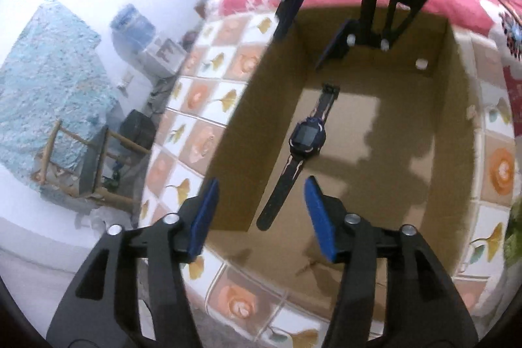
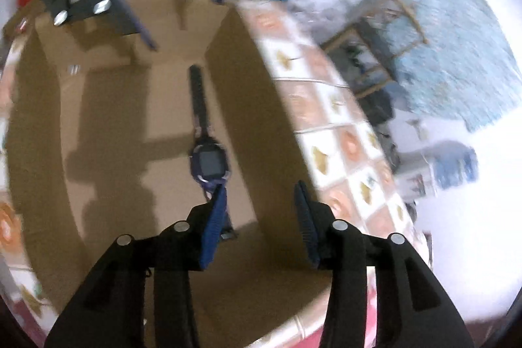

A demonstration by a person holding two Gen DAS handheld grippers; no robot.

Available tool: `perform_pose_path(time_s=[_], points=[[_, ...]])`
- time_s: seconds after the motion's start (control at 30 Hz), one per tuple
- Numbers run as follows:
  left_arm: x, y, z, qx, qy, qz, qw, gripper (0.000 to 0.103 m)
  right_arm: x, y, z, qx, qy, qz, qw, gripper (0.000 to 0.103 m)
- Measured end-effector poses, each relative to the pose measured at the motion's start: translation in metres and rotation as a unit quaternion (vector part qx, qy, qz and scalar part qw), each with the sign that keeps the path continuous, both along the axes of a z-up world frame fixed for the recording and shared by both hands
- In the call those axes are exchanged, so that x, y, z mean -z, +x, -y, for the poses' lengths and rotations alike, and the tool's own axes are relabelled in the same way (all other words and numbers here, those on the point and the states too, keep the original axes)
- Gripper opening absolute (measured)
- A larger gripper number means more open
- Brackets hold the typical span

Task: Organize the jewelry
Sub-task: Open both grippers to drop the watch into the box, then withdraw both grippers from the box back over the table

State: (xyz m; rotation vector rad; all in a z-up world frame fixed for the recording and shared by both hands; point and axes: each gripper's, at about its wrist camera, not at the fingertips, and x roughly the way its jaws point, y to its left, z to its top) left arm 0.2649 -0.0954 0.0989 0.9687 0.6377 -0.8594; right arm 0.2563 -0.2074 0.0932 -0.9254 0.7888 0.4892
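Left gripper (image 1: 261, 185), seen from its own wrist: blue pads (image 1: 205, 217) parted, nothing between them, poised over the near end of an open cardboard box (image 1: 456, 136). Right gripper (image 2: 261, 188), likewise spread and empty, enters from the opposite end; in the left view it appears at top (image 1: 321, 31). A dark wristwatch (image 1: 301, 149) lies flat on the box floor, strap stretched lengthwise, face up, between the two grippers. In the blurred right view, the left pad seems to overlap the watch (image 2: 210, 162) strap, though contact cannot be confirmed. The box rests on a flower-patterned bedspread (image 1: 202, 106); beyond it, a wooden stool (image 1: 91, 172).
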Motion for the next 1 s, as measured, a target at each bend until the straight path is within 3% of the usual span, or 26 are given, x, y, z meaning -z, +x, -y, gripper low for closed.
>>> perform_pose_path(time_s=[0.1, 0.23, 0.3, 0.43, 0.53, 0.7, 0.77, 0.8, 0.93, 1.0], points=[[-0.028, -0.024, -0.020, -0.028, -0.050, 0.017, 0.9983, 0.066, -0.040, -0.034, 0.025, 0.055, 0.064, 0.041, 0.996, 0.057], [-0.057, -0.067, -0.052, -0.071, -0.124, 0.024, 0.9895, 0.079, -0.073, -0.108, 0.050, 0.119, 0.166, 0.081, 0.976, 0.072], [-0.063, -0.092, -0.066, -0.093, -0.155, 0.019, 0.9834, 0.085, -0.075, -0.134, 0.055, 0.143, 0.202, 0.088, 0.965, 0.077], [-0.050, -0.149, -0.083, -0.127, -0.197, 0.009, 0.9720, 0.086, -0.049, -0.199, 0.054, 0.202, 0.268, 0.069, 0.939, 0.084], [-0.016, -0.184, -0.093, -0.177, -0.243, -0.050, 0.9526, 0.086, -0.005, -0.227, 0.040, 0.255, 0.313, 0.019, 0.915, 0.085], [0.049, -0.205, -0.101, -0.281, -0.272, -0.124, 0.9121, 0.086, 0.075, -0.246, 0.012, 0.363, 0.318, -0.064, 0.874, 0.085], [0.069, -0.204, -0.105, -0.320, -0.278, -0.150, 0.8933, 0.086, 0.090, -0.249, 0.005, 0.385, 0.299, -0.064, 0.871, 0.085], [0.079, -0.203, -0.107, -0.343, -0.279, -0.157, 0.8830, 0.086, 0.096, -0.247, 0.004, 0.391, 0.301, -0.068, 0.867, 0.085], [0.103, -0.198, -0.118, -0.404, -0.271, -0.144, 0.8618, 0.086, 0.124, -0.235, 0.006, 0.432, 0.323, -0.093, 0.837, 0.085], [0.115, -0.194, -0.118, -0.428, -0.260, -0.133, 0.8551, 0.086, 0.131, -0.228, 0.008, 0.446, 0.307, -0.101, 0.835, 0.085]])
